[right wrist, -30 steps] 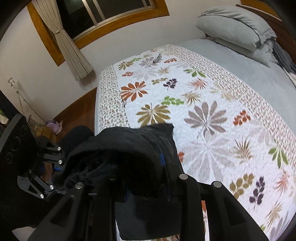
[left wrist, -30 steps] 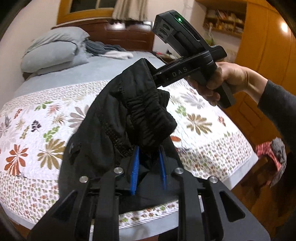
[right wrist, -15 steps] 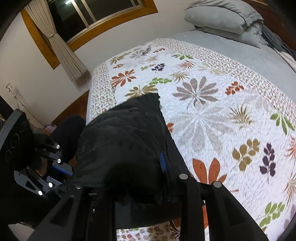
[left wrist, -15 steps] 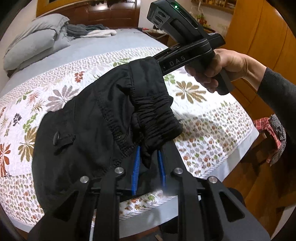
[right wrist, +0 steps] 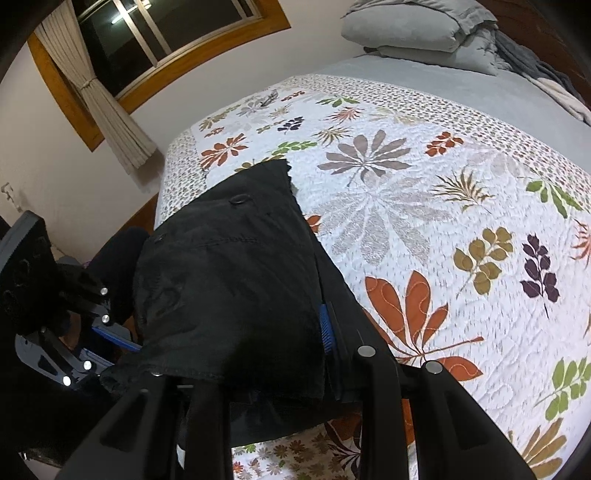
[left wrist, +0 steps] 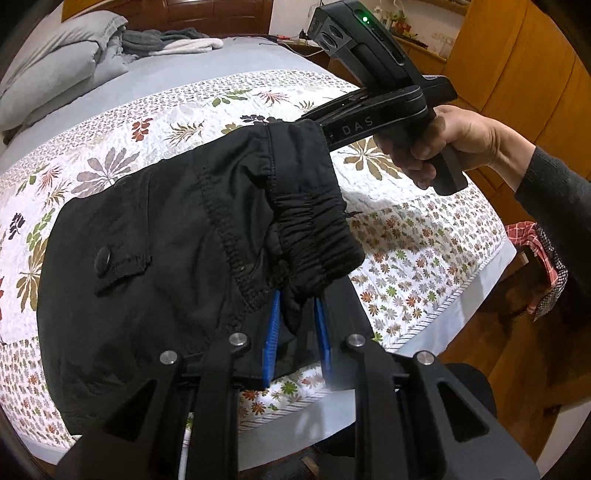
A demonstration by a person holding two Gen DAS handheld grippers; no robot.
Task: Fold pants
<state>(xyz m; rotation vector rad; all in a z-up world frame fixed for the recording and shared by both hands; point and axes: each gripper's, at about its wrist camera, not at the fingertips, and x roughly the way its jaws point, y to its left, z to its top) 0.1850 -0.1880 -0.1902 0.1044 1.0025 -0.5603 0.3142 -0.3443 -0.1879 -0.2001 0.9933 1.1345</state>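
Blue pads (left wrist: 272,332) line our left gripper (left wrist: 295,328), and they are clenched on a bunched fold of the black pants (left wrist: 166,229) near the gathered waistband (left wrist: 314,236). Our right gripper (left wrist: 321,125) reaches in from the right of the left wrist view, its tips buried in the far corner of that waistband; in its own view only one blue pad (right wrist: 325,328) shows beside the cloth, the other being covered, yet the fabric is pinched between the fingers, so we read it as grasping the pants (right wrist: 236,280) too. A bare hand (left wrist: 454,144) in a dark sleeve (left wrist: 554,199) holds the handle of the right gripper. Outward from both, the pants spread flat across the near part of a floral quilt (right wrist: 424,221) on the bed, a button (left wrist: 102,256) showing on a pocket flap. Grey pillows (right wrist: 406,29) lie at the far end, and a curtained window (right wrist: 155,40) sits to the left in the right wrist view.
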